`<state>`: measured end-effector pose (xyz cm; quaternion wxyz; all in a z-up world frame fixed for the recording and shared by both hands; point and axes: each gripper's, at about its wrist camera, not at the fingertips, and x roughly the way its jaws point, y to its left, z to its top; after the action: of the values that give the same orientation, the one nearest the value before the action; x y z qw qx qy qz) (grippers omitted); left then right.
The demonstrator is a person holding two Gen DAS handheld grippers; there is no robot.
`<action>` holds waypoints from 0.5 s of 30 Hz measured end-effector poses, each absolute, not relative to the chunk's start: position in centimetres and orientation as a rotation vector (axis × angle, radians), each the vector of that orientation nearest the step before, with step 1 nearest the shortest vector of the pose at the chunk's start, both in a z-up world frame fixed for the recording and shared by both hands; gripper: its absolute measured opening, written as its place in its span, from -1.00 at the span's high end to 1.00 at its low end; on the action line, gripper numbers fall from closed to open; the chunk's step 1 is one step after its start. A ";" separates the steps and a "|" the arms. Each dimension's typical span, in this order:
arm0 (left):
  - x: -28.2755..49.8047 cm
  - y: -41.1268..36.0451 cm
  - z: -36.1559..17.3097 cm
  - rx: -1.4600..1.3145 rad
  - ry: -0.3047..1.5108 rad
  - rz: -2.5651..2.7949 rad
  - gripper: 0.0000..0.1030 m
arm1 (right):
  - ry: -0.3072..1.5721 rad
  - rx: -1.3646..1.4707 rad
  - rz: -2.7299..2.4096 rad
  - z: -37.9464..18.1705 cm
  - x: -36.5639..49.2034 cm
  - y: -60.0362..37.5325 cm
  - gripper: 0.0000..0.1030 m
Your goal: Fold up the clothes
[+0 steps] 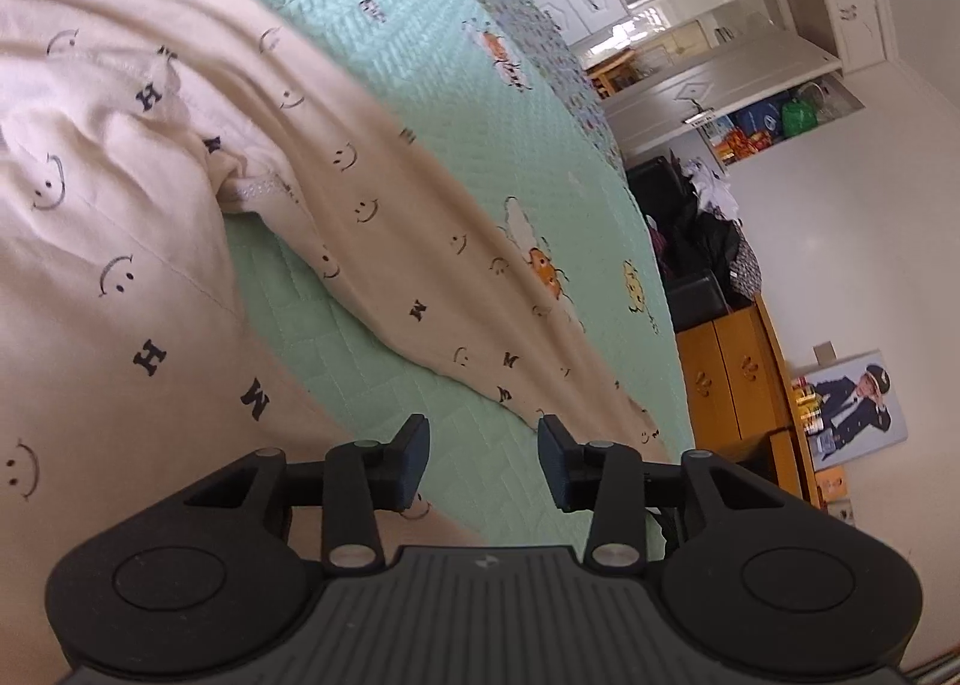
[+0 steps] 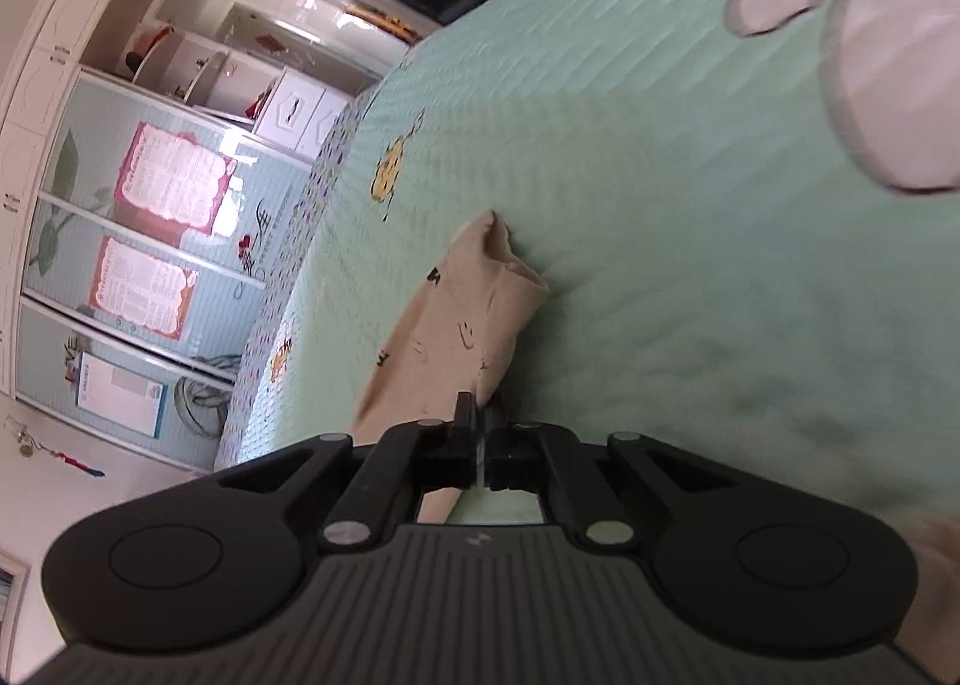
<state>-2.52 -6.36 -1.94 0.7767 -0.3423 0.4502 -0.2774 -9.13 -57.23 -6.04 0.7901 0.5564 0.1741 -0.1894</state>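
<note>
In the left wrist view, the left gripper (image 1: 483,460) hung with its fingers moderately apart and empty over the green quilt (image 1: 372,337), the cream garment (image 1: 120,193) spreading from nine to twelve o'clock.

In the right wrist view, the right gripper (image 2: 480,445) was pinched closed on the garment's sleeve (image 2: 456,325), which ran toward twelve o'clock. Folding well probably meant keeping that sleeve taut and flat.

The garment (image 1: 150,175) lies spread on the bed (image 1: 432,54), one sleeve (image 2: 456,325) stretched out across it. A cabinet (image 1: 732,379) stands beyond the bed's edge, wardrobe (image 2: 138,217) behind.
</note>
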 end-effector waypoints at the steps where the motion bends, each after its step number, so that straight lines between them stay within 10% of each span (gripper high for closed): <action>1: -2.8 -6.3 -1.7 -0.730 0.970 -0.609 0.14 | 0.383 1.195 -0.412 -6.2 -9.3 -57.3 0.94; 15: -3.9 -2.7 -1.0 -0.705 0.937 -0.614 0.11 | 0.326 1.035 -0.493 -2.1 -12.5 -57.9 0.17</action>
<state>-3.90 -2.70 -0.98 0.7889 -0.3272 0.4351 -0.2851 -12.47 -57.87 -2.13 0.8276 0.4874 0.1538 -0.2320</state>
